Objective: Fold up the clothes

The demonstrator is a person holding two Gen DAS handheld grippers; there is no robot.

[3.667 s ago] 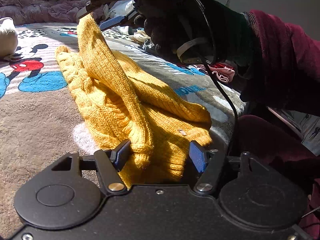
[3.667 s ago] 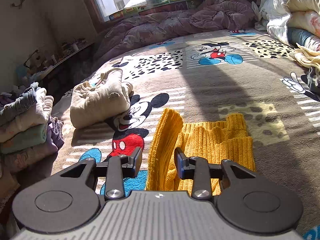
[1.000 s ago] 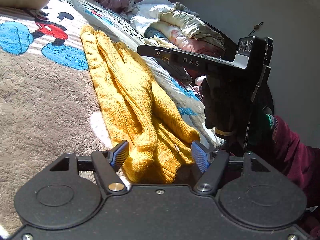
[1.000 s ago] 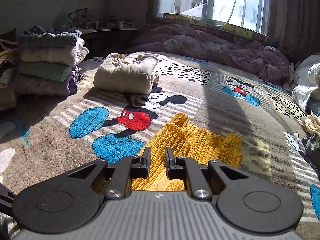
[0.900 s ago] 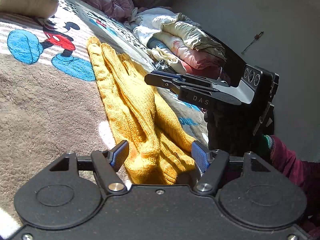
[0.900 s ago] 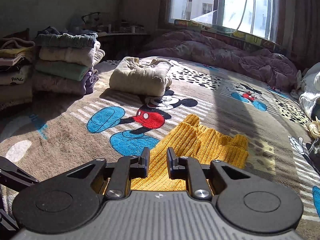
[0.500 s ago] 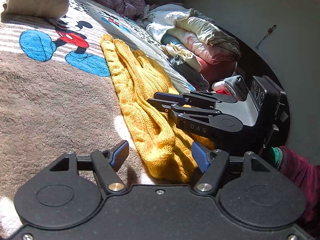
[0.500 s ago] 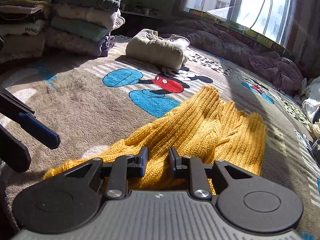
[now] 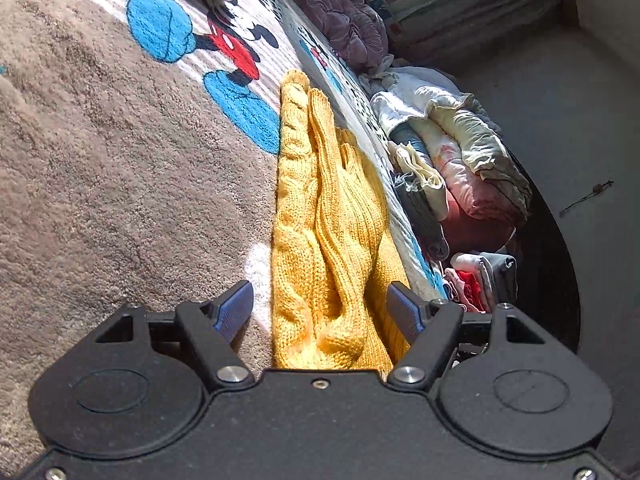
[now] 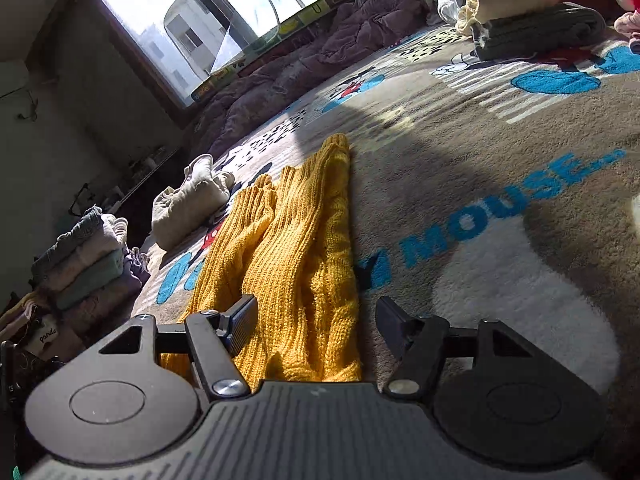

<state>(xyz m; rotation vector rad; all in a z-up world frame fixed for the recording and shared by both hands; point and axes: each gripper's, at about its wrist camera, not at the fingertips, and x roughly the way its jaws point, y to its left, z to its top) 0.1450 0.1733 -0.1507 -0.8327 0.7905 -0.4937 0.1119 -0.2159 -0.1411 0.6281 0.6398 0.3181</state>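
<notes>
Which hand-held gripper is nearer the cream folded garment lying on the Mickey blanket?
Hard to call. The cream folded garment lies beyond the yellow sweater's far end from the right hand-held gripper, and likewise ahead of the left hand-held gripper.

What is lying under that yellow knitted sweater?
The yellow sweater lies folded lengthwise on a brown Mickey Mouse blanket. Blue cartoon patches show beside its edge; whatever print lies directly beneath the knit is covered.
</notes>
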